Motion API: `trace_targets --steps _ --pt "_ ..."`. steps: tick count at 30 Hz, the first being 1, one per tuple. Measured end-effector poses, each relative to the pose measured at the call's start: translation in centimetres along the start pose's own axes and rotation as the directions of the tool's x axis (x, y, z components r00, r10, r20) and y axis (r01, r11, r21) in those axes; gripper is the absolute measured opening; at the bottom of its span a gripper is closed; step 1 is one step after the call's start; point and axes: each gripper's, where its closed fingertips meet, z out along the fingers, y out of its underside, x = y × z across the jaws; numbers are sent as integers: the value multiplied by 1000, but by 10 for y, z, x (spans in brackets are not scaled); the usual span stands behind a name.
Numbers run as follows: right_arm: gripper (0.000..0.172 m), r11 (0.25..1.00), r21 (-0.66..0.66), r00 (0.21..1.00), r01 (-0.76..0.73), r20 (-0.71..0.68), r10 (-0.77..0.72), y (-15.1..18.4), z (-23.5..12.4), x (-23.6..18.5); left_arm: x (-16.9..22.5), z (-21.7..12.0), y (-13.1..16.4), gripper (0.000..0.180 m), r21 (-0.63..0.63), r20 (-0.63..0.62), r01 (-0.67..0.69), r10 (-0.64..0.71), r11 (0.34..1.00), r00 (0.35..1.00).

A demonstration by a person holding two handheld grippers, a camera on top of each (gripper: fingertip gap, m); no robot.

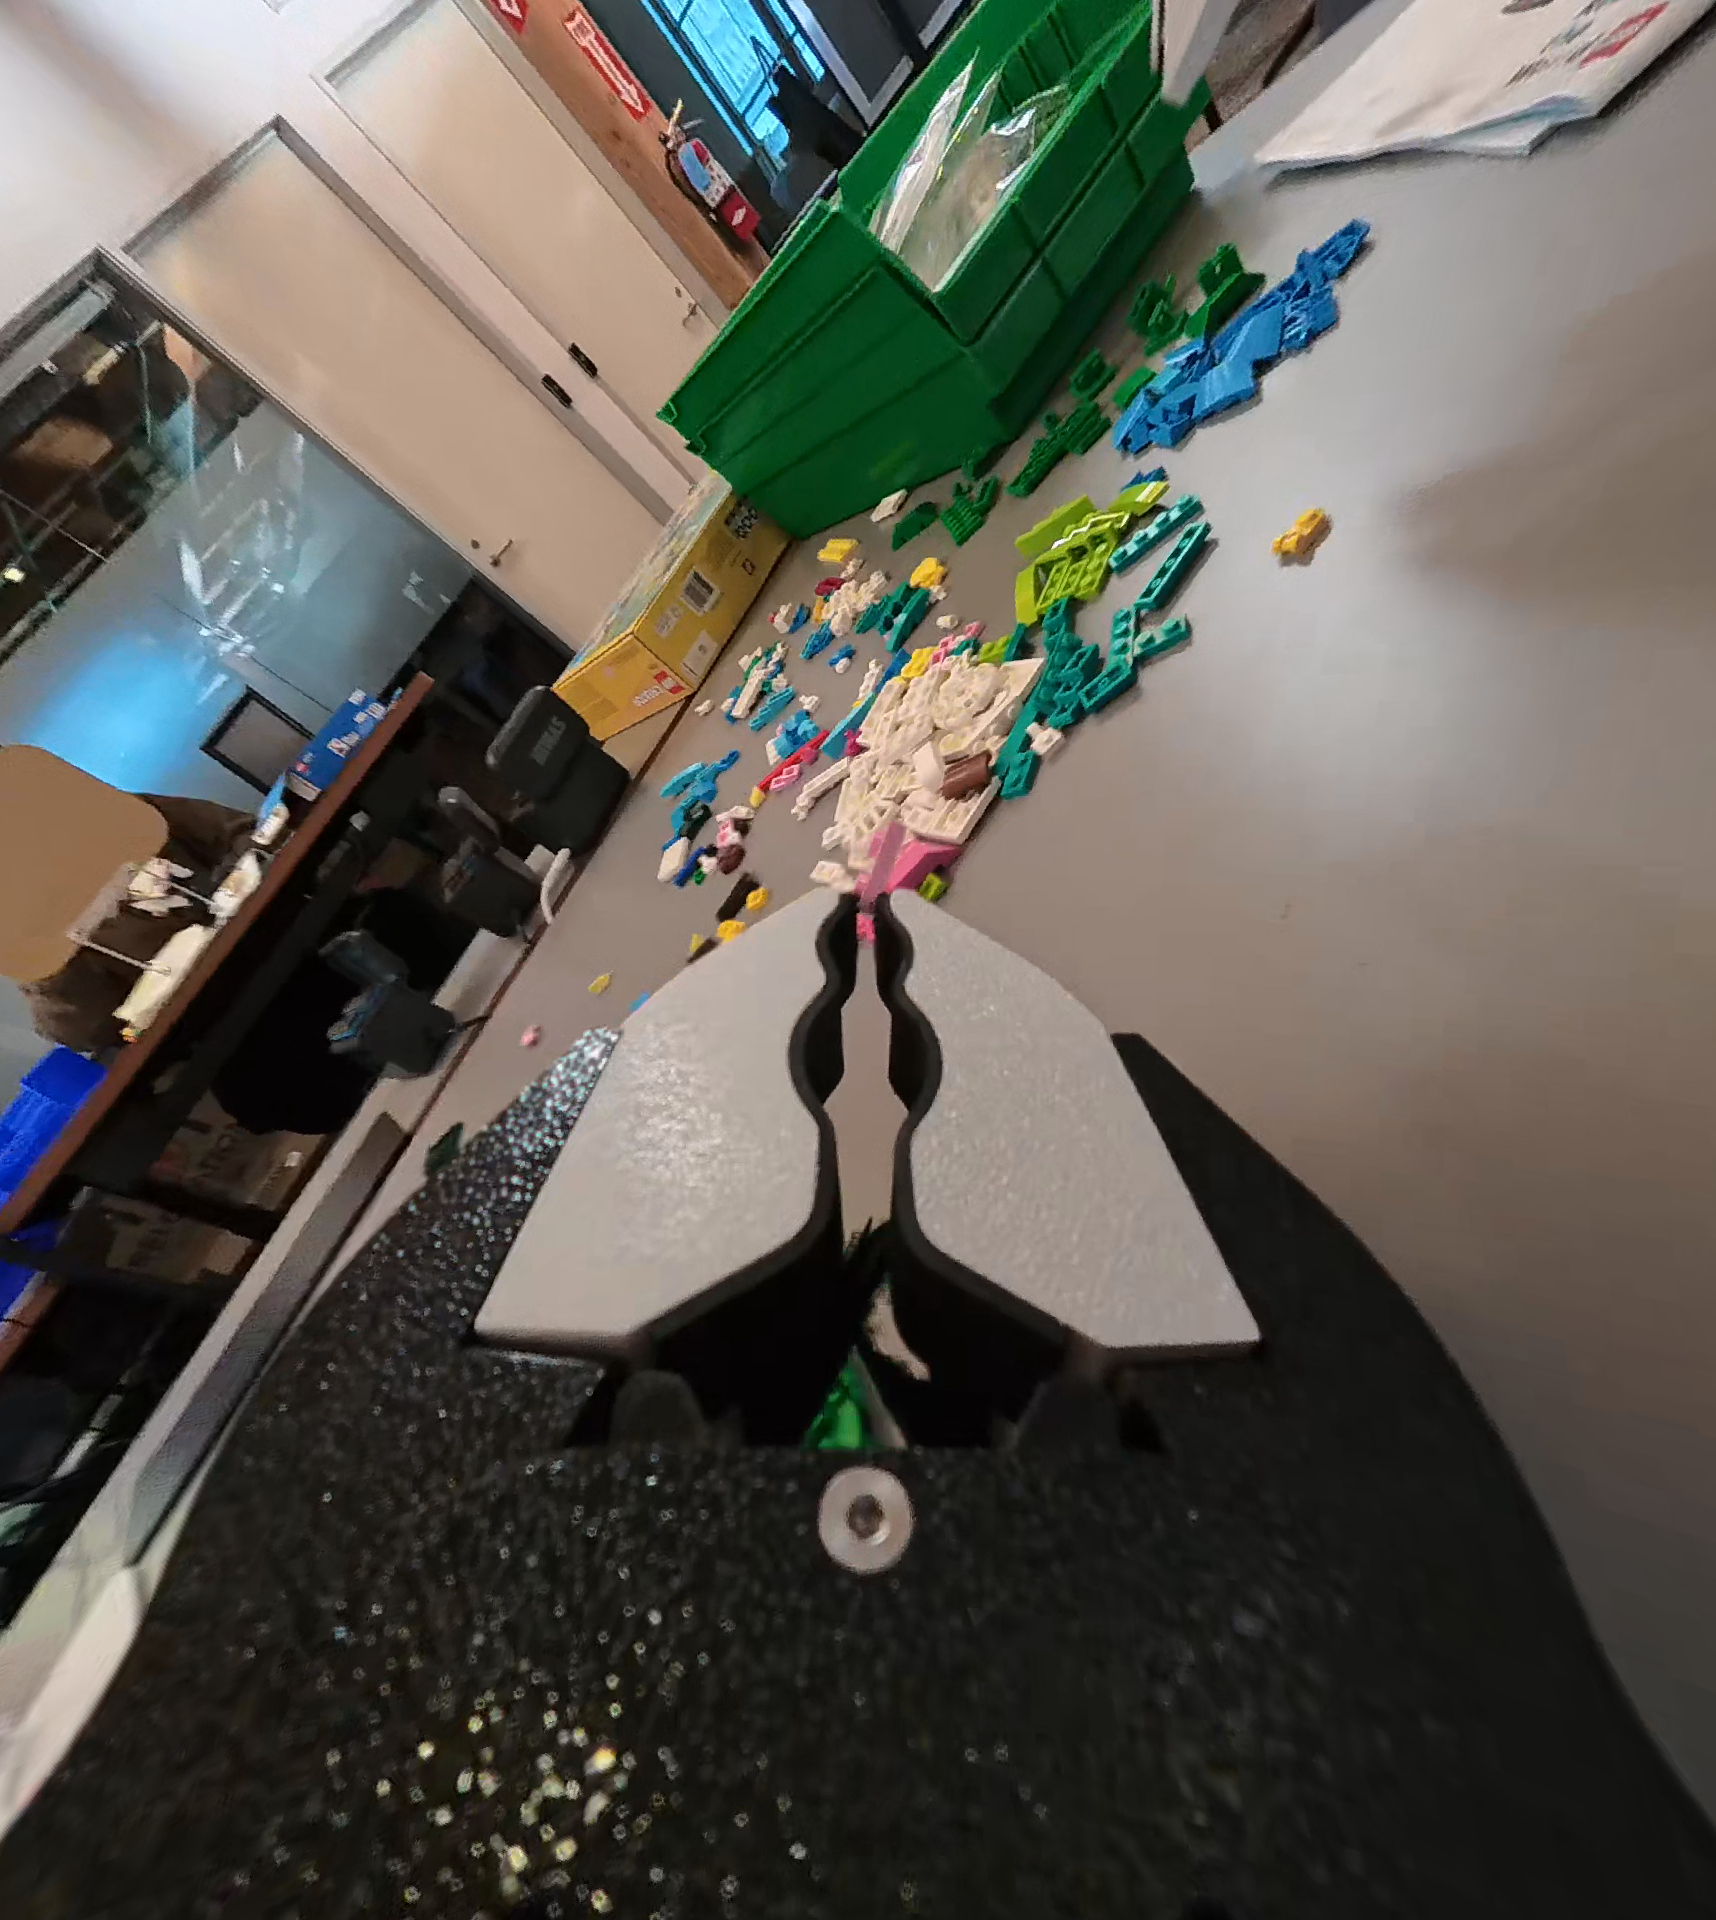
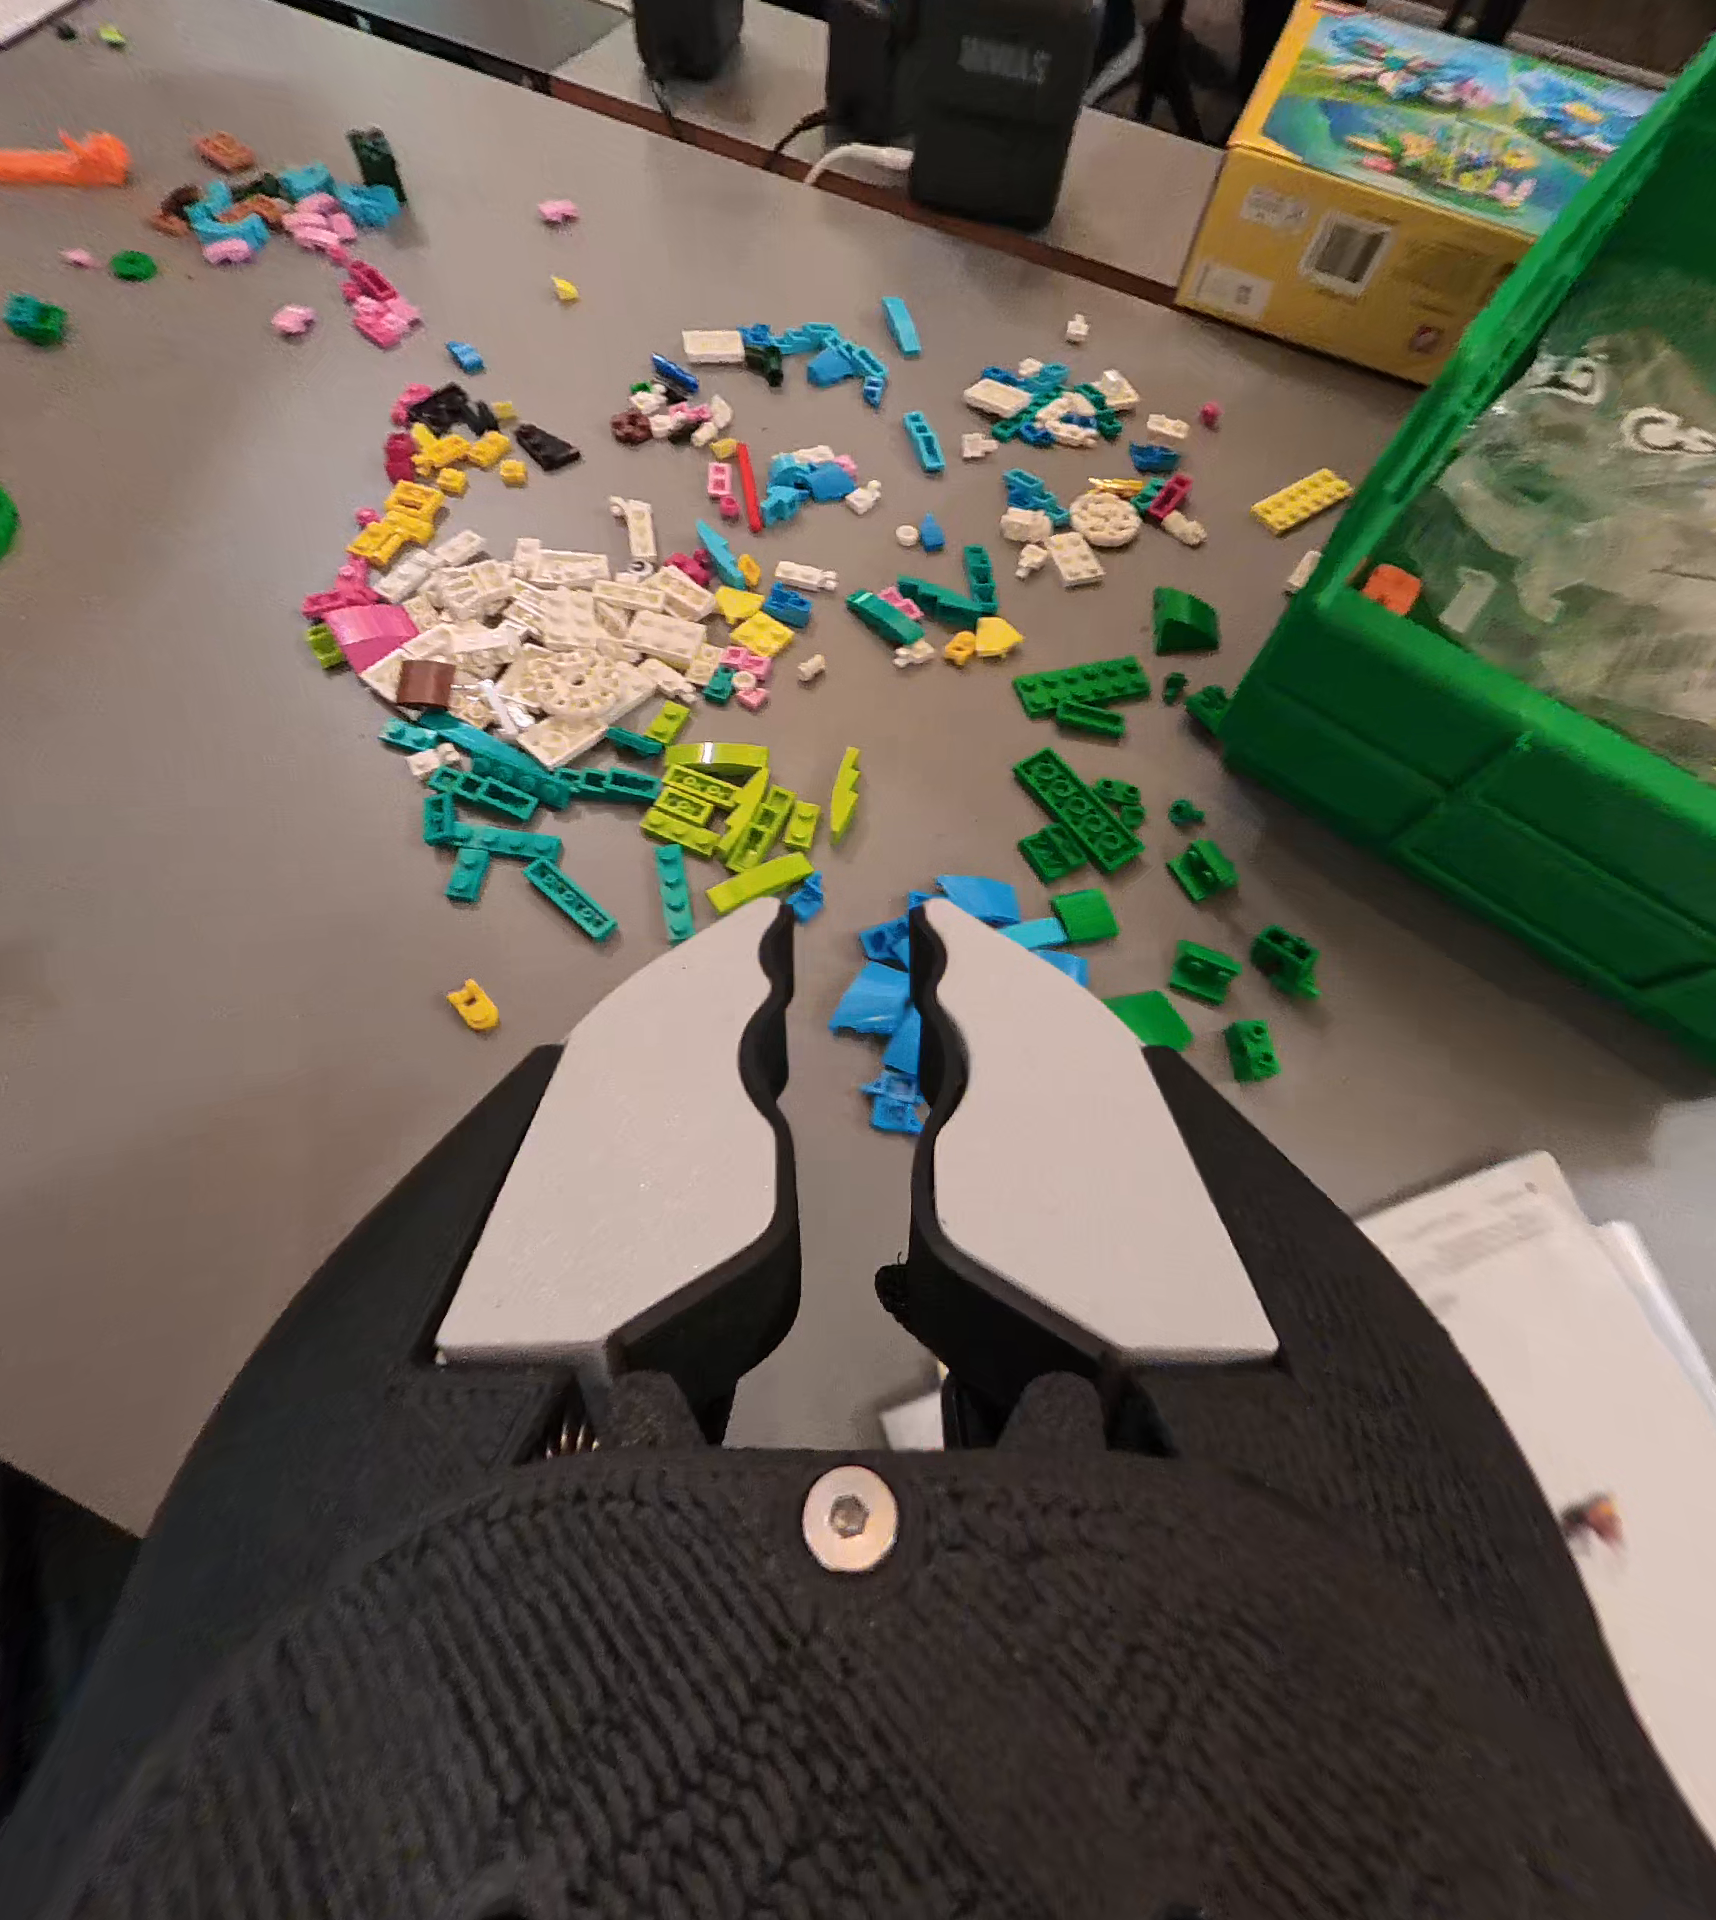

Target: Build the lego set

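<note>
- Two grippers in view, one per wrist view, both over one grey bench (image 2: 137,883).
- My left gripper (image 1: 864,916): jaws closed on one small, thin pink plastic piece (image 1: 868,921), nipped at the very tips. It is held clear of the bench, in front of the near edge of the white heap.
- My right gripper (image 2: 852,920): jaws stand apart with nothing between the pads. They hover just above one cluster of sky-blue plastic bricks (image 2: 875,1003). The right finger (image 2: 1041,1143) covers part of it, so an exact count is not possible.
- One heap of white plastic plates (image 2: 563,623), too many to count. One brown cylindrical piece (image 2: 425,683) lies on it and one large pink curved piece (image 2: 371,632) touches its edge.
- One group of teal strip plates (image 2: 511,821) and one group of lime-green plates (image 2: 729,810) lie side by side, beyond the right gripper.
- One loose group of dark green plates and brackets (image 2: 1082,810) lies between the blue cluster and the bin.
- One lone yellow clip piece (image 2: 473,1006) lies apart, left of the right gripper.
- One green plastic bin (image 2: 1560,810) holding clear bags stands at the right, with one yellow cardboard box (image 2: 1342,260) behind it.
- One orange plastic tool (image 2: 38,161) lies at the far left.
</note>
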Motion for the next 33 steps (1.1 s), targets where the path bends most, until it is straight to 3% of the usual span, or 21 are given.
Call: trace_targets --steps 3,11,33 --pt "19 998 -13 996 62 66 -61 1 11 -17 5 4 -3 3 5 -38 64 -64 998 997" --pt "19 954 -99 944 282 206 -257 14 42 -57 5 0 0 3 15 -10 -25 25 1000 1000" --pt "16 957 -39 930 286 253 -268 7 49 -80 2 -3 0 3 26 -17 26 -26 999 1000"
